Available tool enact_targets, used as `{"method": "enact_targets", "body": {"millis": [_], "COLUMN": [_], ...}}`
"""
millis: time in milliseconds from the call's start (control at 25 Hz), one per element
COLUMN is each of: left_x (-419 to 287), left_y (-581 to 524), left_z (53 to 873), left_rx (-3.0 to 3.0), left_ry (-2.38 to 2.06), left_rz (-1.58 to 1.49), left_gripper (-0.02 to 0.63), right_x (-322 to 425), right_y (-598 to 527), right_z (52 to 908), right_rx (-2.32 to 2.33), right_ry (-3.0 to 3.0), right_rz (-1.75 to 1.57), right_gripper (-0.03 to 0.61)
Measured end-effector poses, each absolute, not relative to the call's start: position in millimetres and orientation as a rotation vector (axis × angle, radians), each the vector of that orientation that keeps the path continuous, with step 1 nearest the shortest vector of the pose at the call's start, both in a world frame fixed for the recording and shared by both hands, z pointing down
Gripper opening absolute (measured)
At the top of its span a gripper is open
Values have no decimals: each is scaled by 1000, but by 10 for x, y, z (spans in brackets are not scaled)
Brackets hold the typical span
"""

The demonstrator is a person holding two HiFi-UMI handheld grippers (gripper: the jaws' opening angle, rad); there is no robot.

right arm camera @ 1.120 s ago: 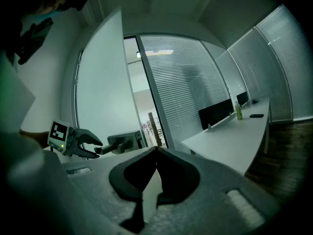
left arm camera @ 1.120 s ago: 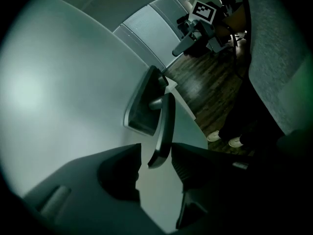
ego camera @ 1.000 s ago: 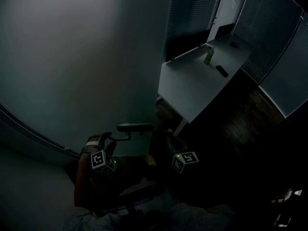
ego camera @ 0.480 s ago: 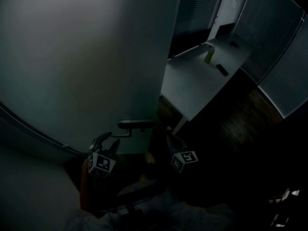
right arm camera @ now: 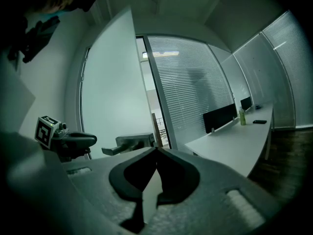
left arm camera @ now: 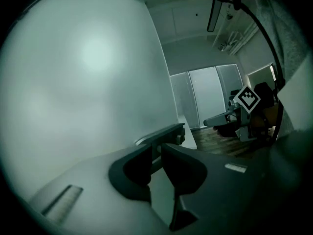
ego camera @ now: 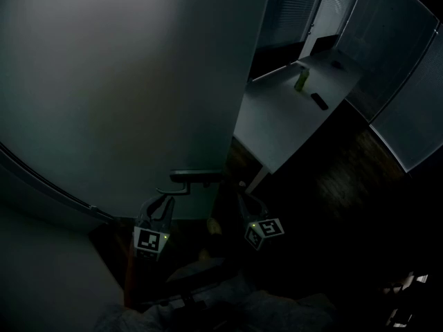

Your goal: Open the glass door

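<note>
The pale frosted glass door [ego camera: 138, 81], cut off above in the gloom, carries a dark lever handle [ego camera: 196, 177] at its free edge. The left gripper [left arm camera: 157, 148] has its jaws closing on that handle. The right gripper [right arm camera: 155, 151], just right of the handle, has its jaws pressed together, empty.

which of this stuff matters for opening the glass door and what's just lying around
For the job:
door
handle
left gripper, jaws closing with the handle between them

Just lying about:
desk
bottle
dark device
blinds
right gripper, shut, empty
</note>
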State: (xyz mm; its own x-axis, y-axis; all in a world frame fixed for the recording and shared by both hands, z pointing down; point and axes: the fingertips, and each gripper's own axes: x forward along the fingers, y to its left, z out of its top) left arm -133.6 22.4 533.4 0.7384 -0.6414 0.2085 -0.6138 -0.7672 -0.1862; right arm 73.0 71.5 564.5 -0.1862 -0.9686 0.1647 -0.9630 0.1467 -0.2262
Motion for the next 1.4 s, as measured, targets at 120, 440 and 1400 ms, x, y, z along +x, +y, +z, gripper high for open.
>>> {"method": "enact_targets", "body": {"millis": [120,440,1400], "left_x": [-1328,-1337,-1303], "left_y": [250,359,549], "left_z": [5316,5385,5384], "left_rx": [-2858,-2899,-2909], "left_ry": [1061,1125,1174], "left_rz": [-332,-263,-247], "left_gripper": [49,18,5], "right_x": [705,574,525], "right_y": [736,787,859], "right_z": [5646,5558,5372], "right_rx": [-1986,-1973,-1941], "right_ry": [2354,2363,2374], "right_rz": [-433,-430,-356], "right_gripper": [2,2,2]}}
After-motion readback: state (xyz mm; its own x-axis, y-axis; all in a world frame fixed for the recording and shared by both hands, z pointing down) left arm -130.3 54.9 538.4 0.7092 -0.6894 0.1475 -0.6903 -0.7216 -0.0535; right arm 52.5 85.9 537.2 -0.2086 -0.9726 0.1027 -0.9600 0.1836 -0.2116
